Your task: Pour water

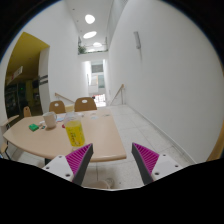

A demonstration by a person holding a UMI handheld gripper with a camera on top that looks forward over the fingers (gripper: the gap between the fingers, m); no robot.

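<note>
I'm looking down a white-walled room at a round wooden counter [95, 135] with chairs [85, 103] behind it. On it, a yellow cup [74, 130] stands just ahead of my left finger, a green cup [49, 120] beyond. My hand-held gripper [113, 160] is spread wide, holding nothing. I judge pouring hasn't begun; grasping comes first.

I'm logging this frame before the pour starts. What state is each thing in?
Claw: open, holding nothing.
Yellow cup: upright on the table, just ahead of the left finger.
Green object: resting on the table, beyond the cup.
Table: bearing both.
Chairs: unoccupied.
</note>
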